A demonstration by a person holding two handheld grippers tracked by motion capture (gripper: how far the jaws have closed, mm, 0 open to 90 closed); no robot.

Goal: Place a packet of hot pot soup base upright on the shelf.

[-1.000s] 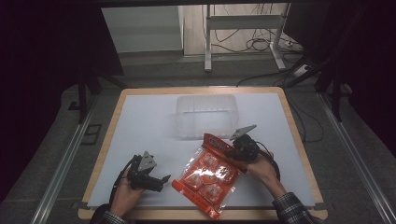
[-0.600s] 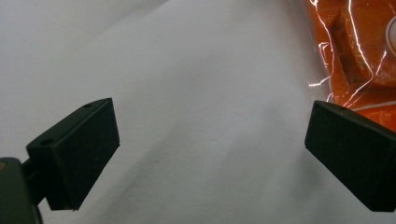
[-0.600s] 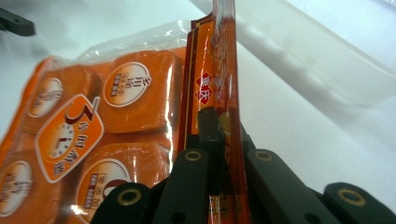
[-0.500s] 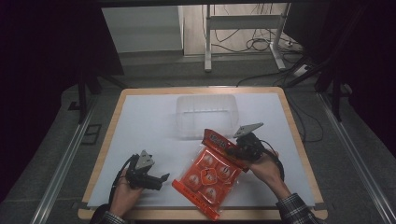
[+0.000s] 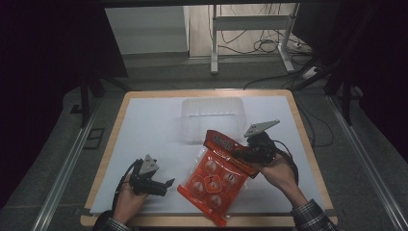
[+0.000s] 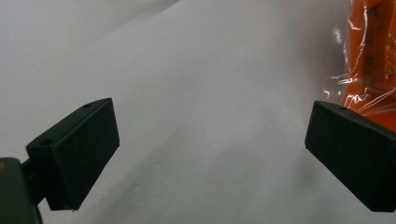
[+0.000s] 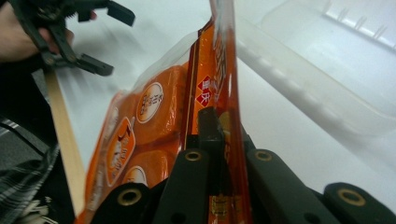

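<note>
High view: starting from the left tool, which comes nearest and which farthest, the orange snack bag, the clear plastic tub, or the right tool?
1. Orange snack bag, just right of the left tool.
2. Right tool, farther right, gripping the bag's top.
3. Clear plastic tub, at the table's far middle.

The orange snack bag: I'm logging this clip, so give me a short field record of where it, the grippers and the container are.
item: orange snack bag, clear plastic, round orange packs inside
grip: right gripper shut on the bag's top edge
bag pose: top lifted, lower end at the white table cover
left gripper: open, holding nothing, just left of the bag
container: clear plastic bin beyond the bag
bin contents: none visible
</note>
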